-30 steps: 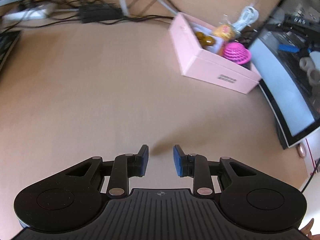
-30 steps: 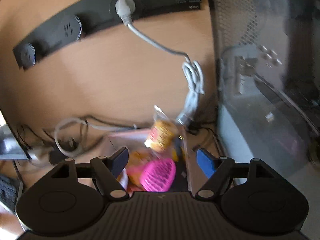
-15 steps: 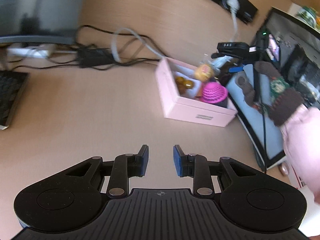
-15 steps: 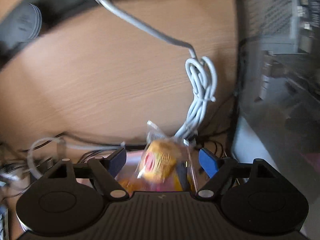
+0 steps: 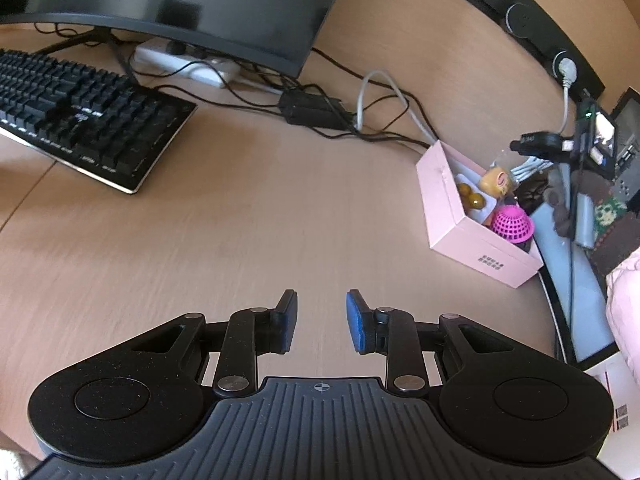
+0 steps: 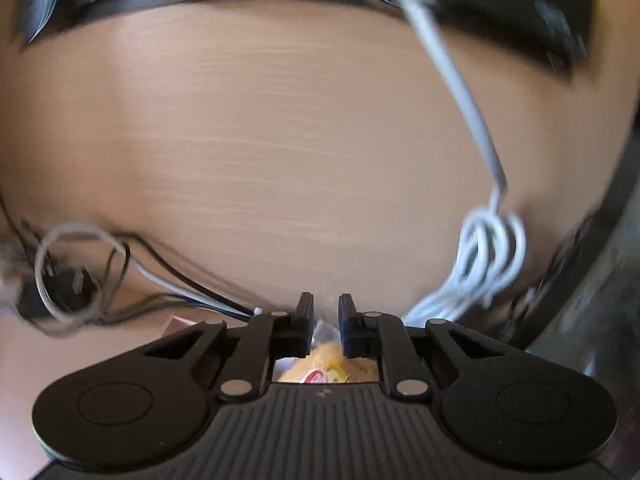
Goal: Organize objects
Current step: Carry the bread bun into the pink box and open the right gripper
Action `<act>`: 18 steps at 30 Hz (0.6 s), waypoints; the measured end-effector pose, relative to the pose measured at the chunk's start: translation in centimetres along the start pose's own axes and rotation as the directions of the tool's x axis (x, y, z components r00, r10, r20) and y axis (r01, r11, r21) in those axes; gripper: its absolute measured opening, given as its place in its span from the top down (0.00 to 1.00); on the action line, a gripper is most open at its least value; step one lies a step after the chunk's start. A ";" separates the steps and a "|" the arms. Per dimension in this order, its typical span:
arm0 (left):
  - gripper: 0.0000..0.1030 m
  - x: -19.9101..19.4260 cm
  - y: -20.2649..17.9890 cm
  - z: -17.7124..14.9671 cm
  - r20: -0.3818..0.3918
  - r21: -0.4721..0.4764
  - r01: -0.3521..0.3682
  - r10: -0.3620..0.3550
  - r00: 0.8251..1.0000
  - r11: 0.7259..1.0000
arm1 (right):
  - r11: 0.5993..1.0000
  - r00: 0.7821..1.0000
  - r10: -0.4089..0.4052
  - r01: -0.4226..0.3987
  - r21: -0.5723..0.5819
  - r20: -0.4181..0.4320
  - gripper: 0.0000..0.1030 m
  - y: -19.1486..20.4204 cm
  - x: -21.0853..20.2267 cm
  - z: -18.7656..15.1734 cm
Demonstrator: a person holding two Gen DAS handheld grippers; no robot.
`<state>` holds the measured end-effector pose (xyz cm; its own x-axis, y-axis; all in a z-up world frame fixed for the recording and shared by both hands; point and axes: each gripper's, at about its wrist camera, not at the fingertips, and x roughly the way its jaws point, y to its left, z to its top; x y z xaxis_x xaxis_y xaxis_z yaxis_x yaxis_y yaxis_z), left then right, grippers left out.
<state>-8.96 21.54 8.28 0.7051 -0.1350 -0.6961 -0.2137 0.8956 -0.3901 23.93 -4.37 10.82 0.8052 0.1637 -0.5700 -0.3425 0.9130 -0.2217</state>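
1. Snack packet [image 6: 328, 368] sits at the far end of the pink box [image 5: 444, 200]; right gripper [image 6: 323, 312] has just clamped its clear wrapper top.
2. Advice: lift straight, slowly; thin film may slip.
3. Left gripper [image 5: 321, 322] empty, jaws parted above desk [image 5: 240, 220].
4. Only the left view shows box contents: pink ball [image 5: 512, 220].
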 end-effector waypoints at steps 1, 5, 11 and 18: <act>0.72 0.2 -0.2 0.0 0.000 0.004 0.005 -0.005 1.000 1.000 | 1.000 1.000 0.011 -0.012 -0.016 -0.011 0.87 0.3 0.2 -0.3; 0.72 0.1 -0.6 -0.2 -0.005 0.023 0.015 -0.014 1.000 1.000 | 0.998 0.999 0.013 -0.011 0.068 -0.037 0.43 -1.2 1.5 -0.8; 0.72 0.0 0.5 -0.6 -0.020 -0.005 -0.005 0.005 1.000 1.000 | 0.984 0.992 0.017 0.006 0.181 -0.123 0.50 -3.9 5.7 -0.4; 0.72 0.6 1.4 -0.3 -0.028 -0.032 -0.004 0.003 1.000 0.999 | 0.964 0.984 0.132 -0.100 0.248 -0.116 0.78 -3.1 3.4 0.2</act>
<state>-9.03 22.60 7.18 0.6852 -0.1441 -0.7140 -0.2381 0.8821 -0.4065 27.80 -6.59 9.76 0.6912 0.2388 -0.6821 -0.2909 0.9559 0.0399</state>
